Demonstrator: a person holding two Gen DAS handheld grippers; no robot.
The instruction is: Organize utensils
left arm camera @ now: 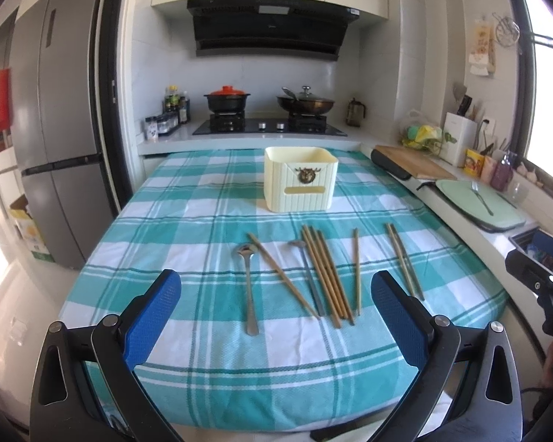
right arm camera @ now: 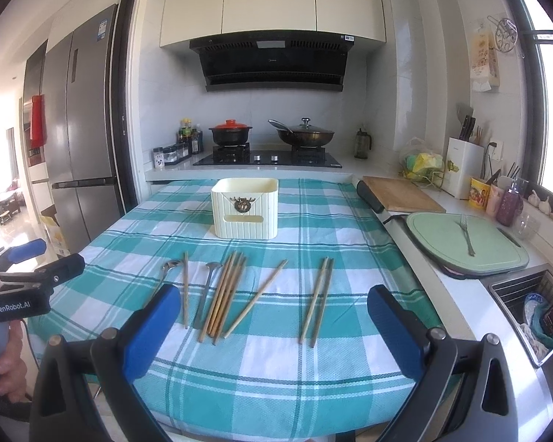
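Several wooden chopsticks and two metal spoons lie side by side on the teal checked tablecloth. A cream utensil holder stands upright behind them, toward the stove. My left gripper is open and empty, hovering above the near side of the table, short of the utensils. In the right wrist view the chopsticks, a separate pair of chopsticks and the holder show too. My right gripper is open and empty, over the near table edge.
A counter runs along the right with a wooden cutting board, a green board with a fork and a sink rack. The stove with two pots is behind. A fridge stands at left.
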